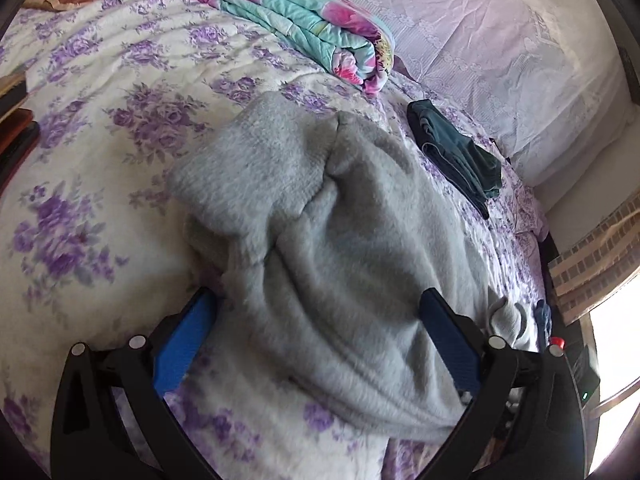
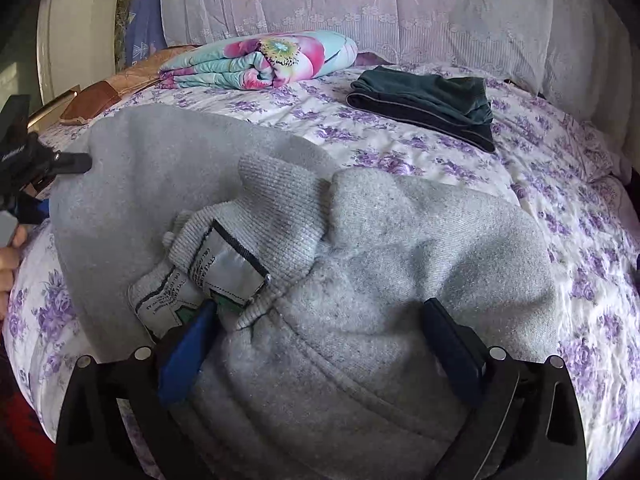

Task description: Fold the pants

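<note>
Grey fleece pants lie crumpled on the floral bedsheet. My left gripper stands open over their near end; the cloth runs between the blue pads, which do not press on it. In the right wrist view the pants show a ribbed waistband turned over, with a white care label exposed. My right gripper is wide open astride the cloth just below that label, holding nothing. At the left edge of that view a black finger of the left gripper touches the pants' edge, with a person's hand below it.
A folded turquoise and pink quilt lies at the head of the bed. A folded dark green garment sits to its right, beyond the pants. Lace-covered pillows line the back. A small grey item lies near the bed's right edge.
</note>
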`<state>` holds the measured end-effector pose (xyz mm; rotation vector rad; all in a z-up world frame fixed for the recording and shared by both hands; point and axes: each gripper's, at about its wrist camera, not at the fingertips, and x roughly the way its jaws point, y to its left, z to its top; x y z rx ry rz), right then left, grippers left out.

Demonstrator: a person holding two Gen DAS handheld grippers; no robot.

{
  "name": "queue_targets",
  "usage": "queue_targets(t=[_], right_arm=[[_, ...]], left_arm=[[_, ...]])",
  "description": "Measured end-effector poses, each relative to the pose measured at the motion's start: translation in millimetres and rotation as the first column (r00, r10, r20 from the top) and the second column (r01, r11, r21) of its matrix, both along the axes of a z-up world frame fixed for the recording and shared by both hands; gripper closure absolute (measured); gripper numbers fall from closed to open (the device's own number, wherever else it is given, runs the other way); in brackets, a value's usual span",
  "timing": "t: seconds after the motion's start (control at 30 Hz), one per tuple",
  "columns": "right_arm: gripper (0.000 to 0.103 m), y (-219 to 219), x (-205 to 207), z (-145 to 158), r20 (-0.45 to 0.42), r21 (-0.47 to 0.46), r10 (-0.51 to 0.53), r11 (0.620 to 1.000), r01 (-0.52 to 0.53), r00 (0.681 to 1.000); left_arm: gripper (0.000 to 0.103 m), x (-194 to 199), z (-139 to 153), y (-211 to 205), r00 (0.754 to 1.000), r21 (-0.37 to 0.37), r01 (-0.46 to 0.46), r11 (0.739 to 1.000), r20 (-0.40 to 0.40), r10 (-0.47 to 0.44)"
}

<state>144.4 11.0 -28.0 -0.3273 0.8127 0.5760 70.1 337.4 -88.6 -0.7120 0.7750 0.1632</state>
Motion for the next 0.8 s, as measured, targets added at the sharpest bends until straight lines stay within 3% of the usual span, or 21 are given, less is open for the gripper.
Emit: queue_targets(t=[0.13, 0.43, 0.57, 0.8], right_arm=[[0.003, -5, 1, 2, 0.000, 0.007, -0.001, 1.000, 0.001, 1.000], [0.003, -4, 4, 0, -0.003, 0.007, 0.001, 1.000, -0.001, 1.000], [0.003, -5, 3, 0, -0.004, 0.010, 0.001, 1.000, -0.001, 1.000], [0.003, -3, 6, -1, -0.002, 0.003, 0.001, 1.000, -0.001, 1.000]], left_arm=[[0.005, 3, -1, 0, 1.000, -0.028, -0.029, 0.999, 0.002, 0.029], [0.005, 9, 2, -19, 0.999, 0.026, -0.021, 0.999, -0.025, 0.022], [0.005, 15, 0, -18, 0.999, 0.000, -0.048, 0.999, -0.009, 0.048], [0.004, 16, -2, -20, 0.999, 0.038, -0.036, 0.999, 0.023, 0.035]])
